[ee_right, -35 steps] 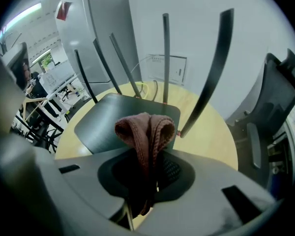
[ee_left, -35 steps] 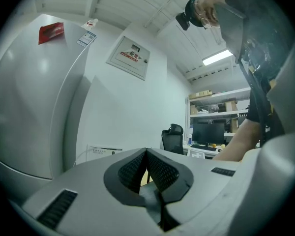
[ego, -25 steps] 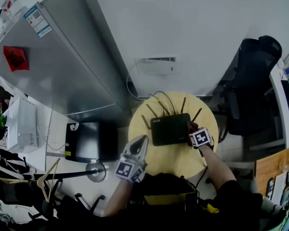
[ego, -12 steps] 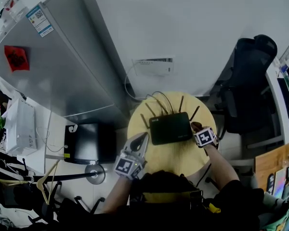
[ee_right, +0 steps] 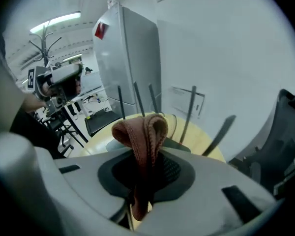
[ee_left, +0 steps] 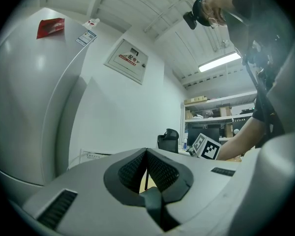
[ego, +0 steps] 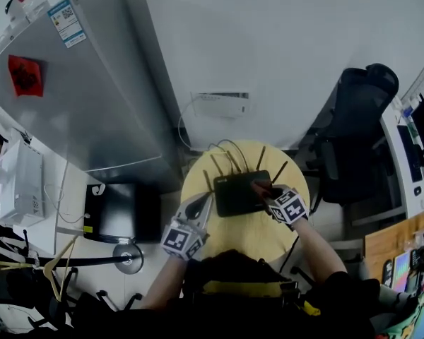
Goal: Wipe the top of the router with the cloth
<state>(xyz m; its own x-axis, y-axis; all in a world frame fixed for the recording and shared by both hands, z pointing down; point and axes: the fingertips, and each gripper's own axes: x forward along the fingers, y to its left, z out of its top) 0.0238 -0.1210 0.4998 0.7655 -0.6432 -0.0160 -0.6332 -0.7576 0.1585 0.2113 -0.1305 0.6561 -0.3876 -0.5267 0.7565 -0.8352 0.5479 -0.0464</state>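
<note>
On round yellow table [ego: 249, 240] beside fridge [ego: 92, 97], router [ego: 237, 193], right tongs [ego: 264, 191] clenching cloth [ee_right: 140, 130], left tongs [ego: 204, 203] closed.

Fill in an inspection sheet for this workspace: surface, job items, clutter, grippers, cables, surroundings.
Surface: round yellow table, bare wood around the router.
Job's things: black router flat mid-table, antennas raised; reddish-brown cloth at its right end.
Clutter: nothing seen.
Grippers: right gripper shut on the cloth; left gripper shut, empty, off the router's left edge.
Cables: dark cables loop behind the router; white cable meets a wall box.
Surroundings: silver fridge, black office chair, black box on the floor.
</note>
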